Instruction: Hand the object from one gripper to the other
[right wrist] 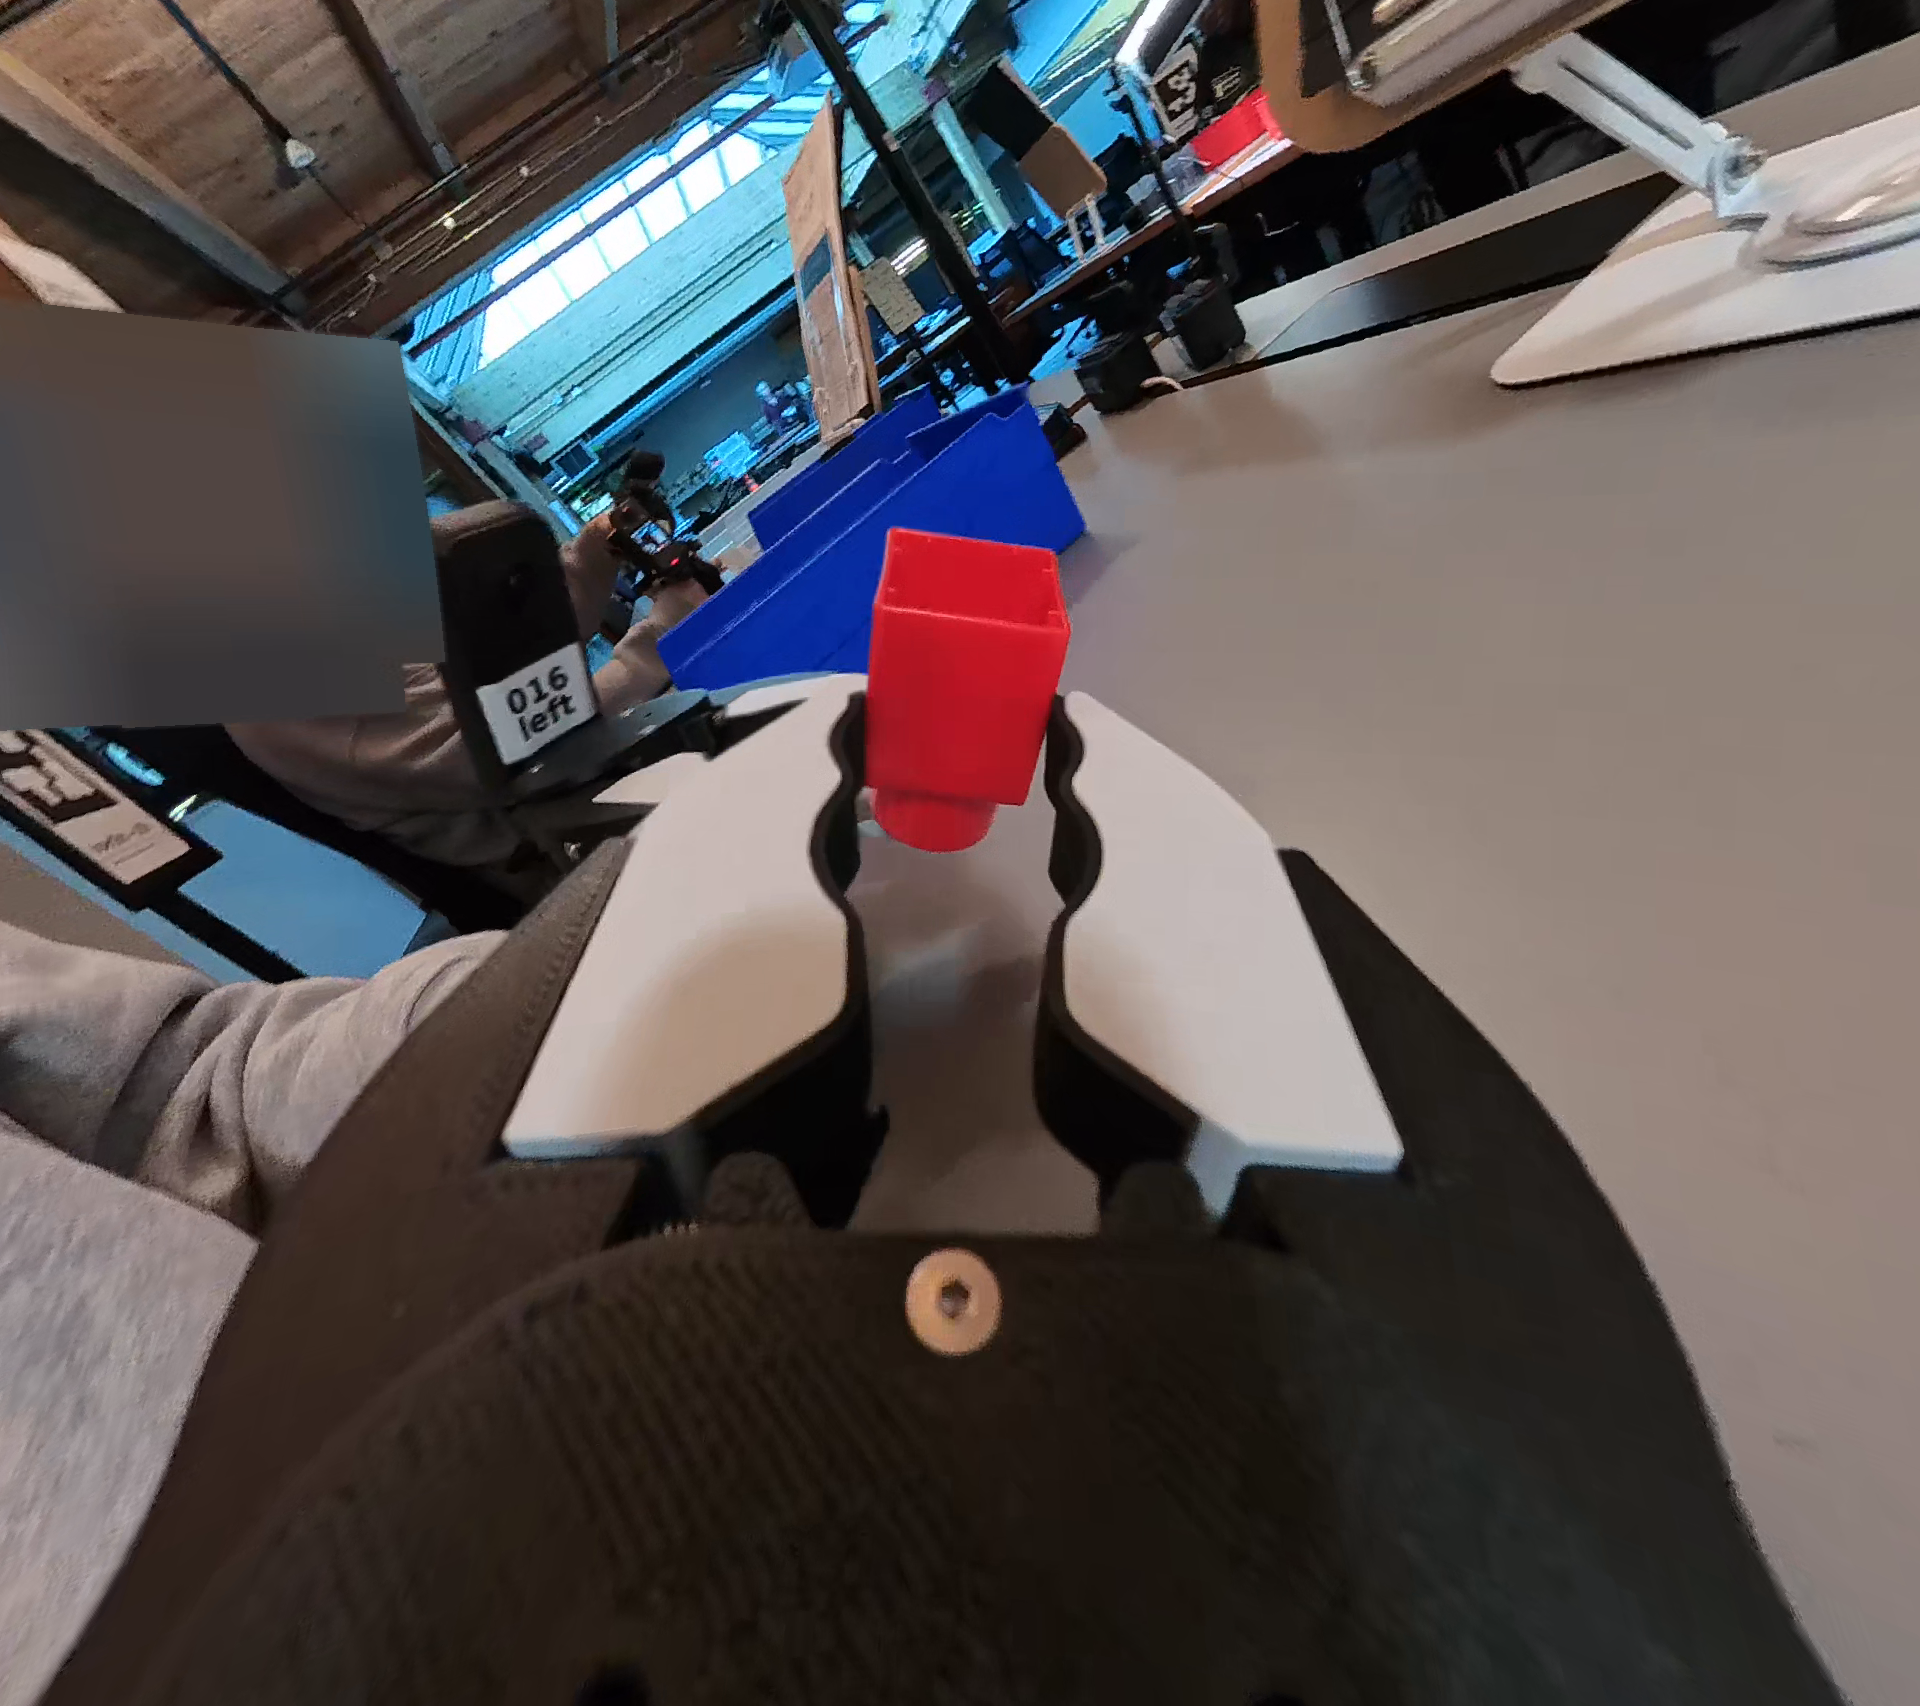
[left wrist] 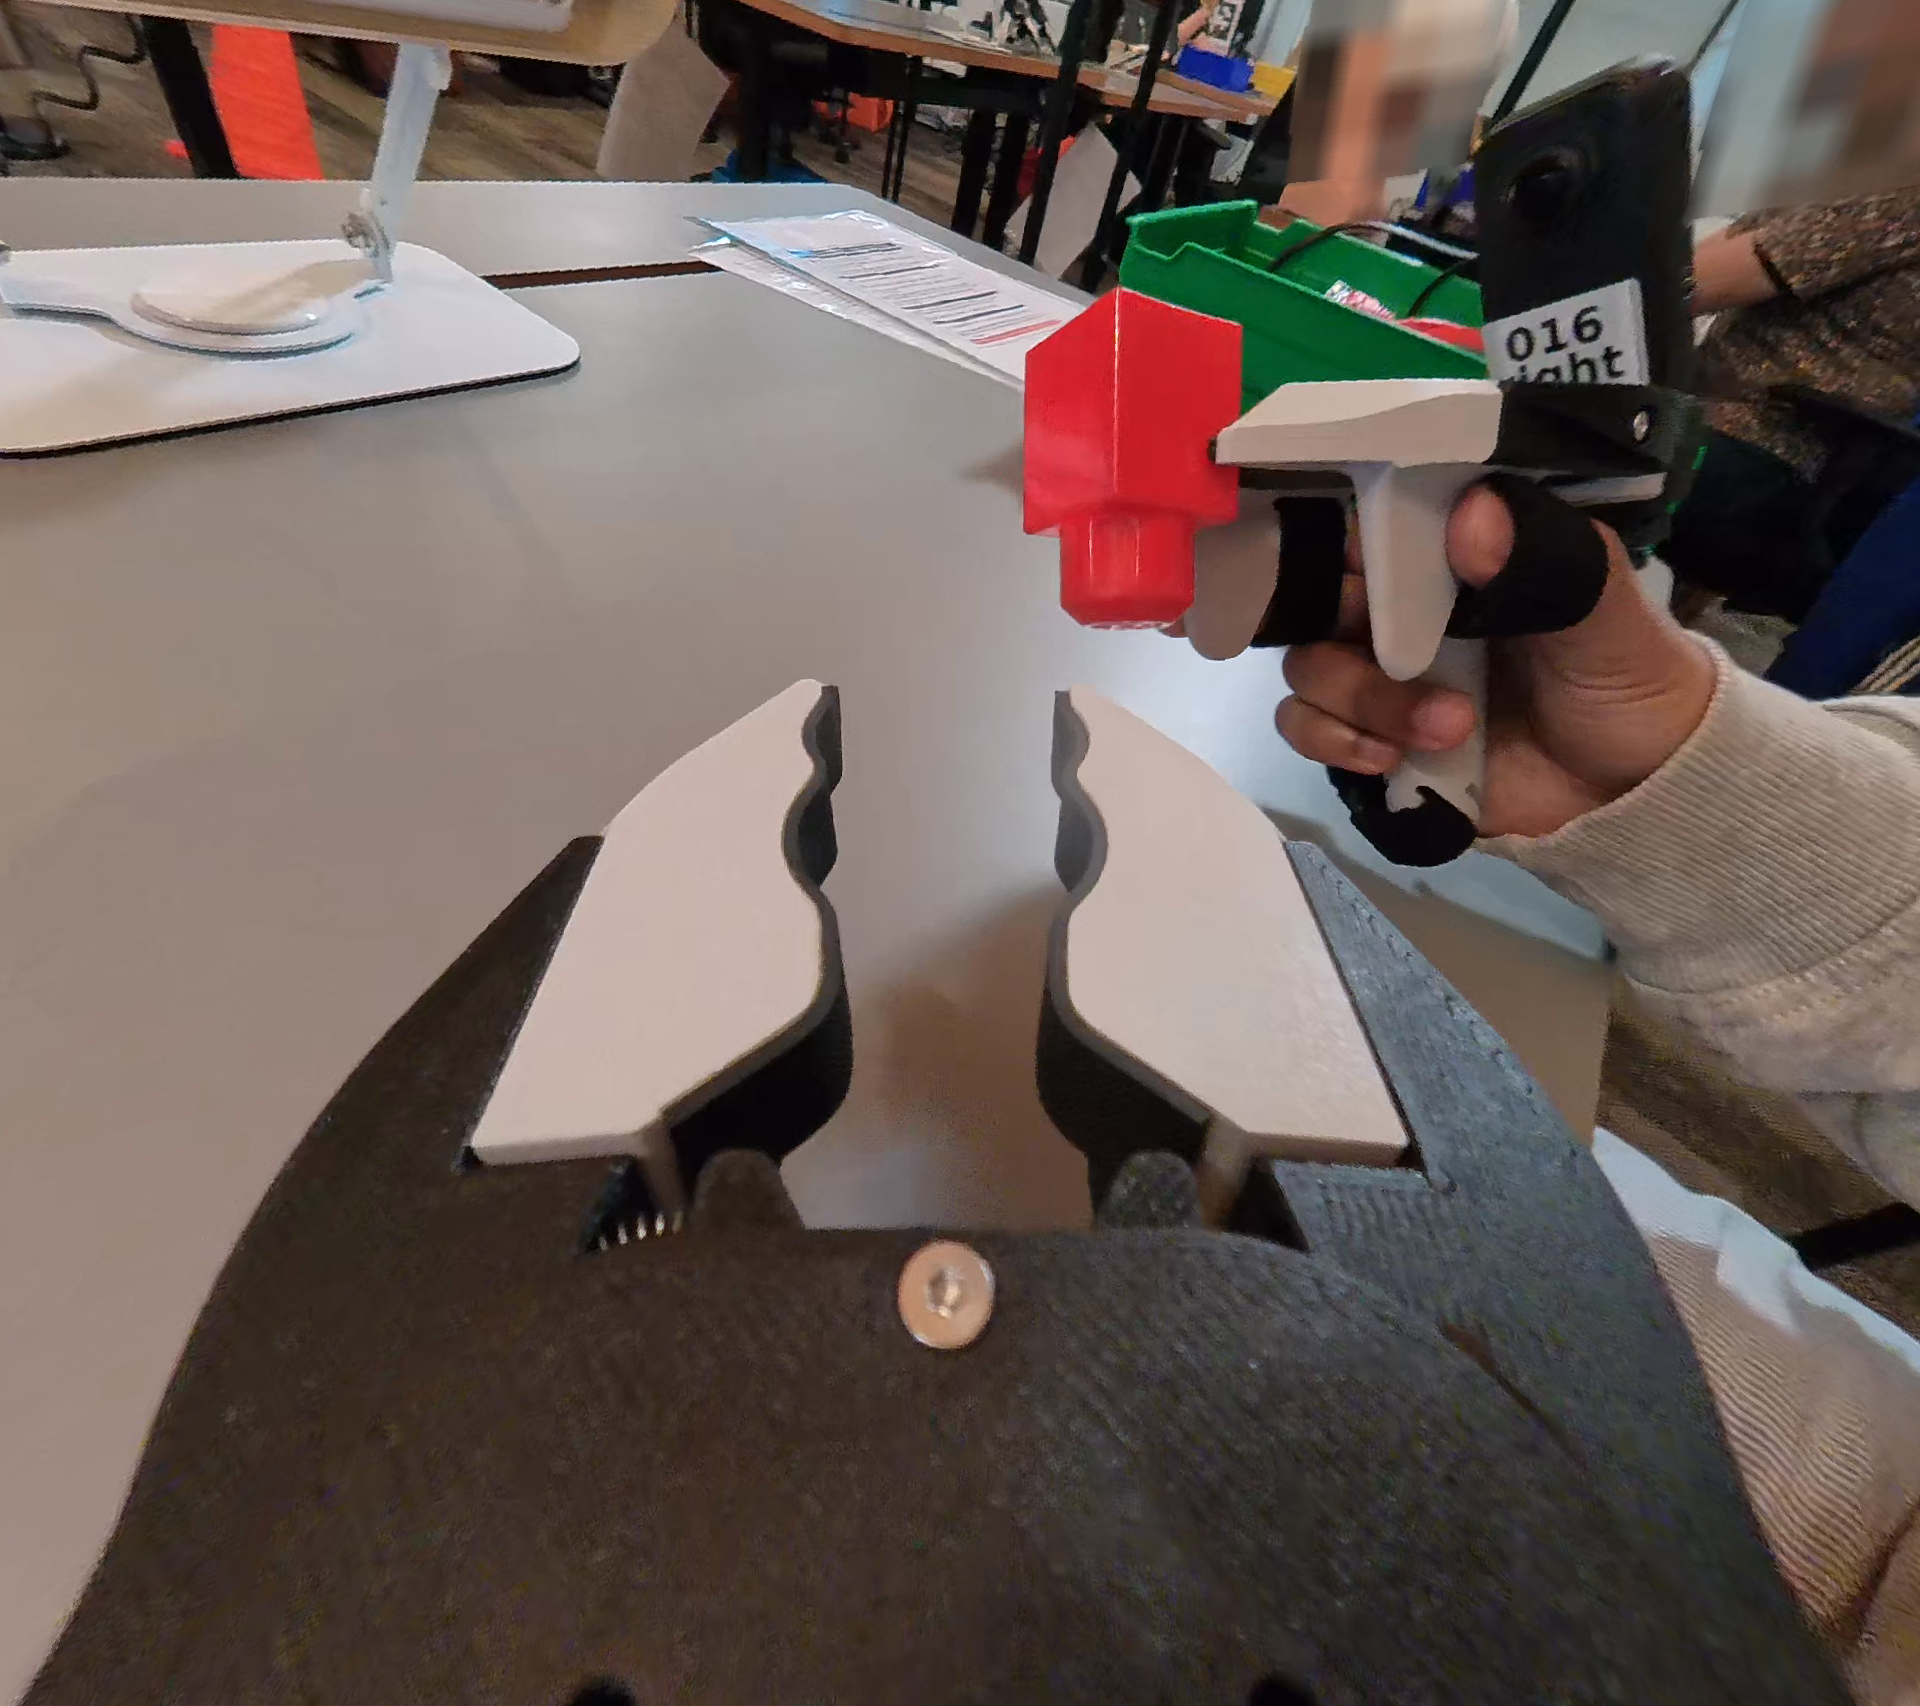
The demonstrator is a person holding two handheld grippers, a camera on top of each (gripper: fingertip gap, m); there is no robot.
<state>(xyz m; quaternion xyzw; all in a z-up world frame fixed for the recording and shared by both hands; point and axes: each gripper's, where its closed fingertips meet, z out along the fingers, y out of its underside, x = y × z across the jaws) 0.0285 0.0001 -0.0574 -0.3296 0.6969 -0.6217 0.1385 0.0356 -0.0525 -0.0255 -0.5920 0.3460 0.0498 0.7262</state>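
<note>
The object is a red plastic block (right wrist: 961, 680), square and hollow at one end with a round stub at the other. My right gripper (right wrist: 951, 721) is shut on it at the fingertips and holds it above the grey table (right wrist: 1455, 721). In the left wrist view the same red block (left wrist: 1127, 441) sits in the right gripper (left wrist: 1226, 461), up and to the right. My left gripper (left wrist: 945, 711) is open and empty, below and left of the block, apart from it. The left gripper's body also shows in the right wrist view (right wrist: 520, 617), at the left.
A white monitor stand base (left wrist: 260, 326) stands on the table at the far left. Papers (left wrist: 883, 274) lie at the far edge. A green bin (left wrist: 1299, 306) is behind the right gripper. A blue bin (right wrist: 883, 544) stands beyond the block. A person's hand (left wrist: 1507, 700) holds the right gripper. Spacing between my two grippers at the tips: around 7 cm.
</note>
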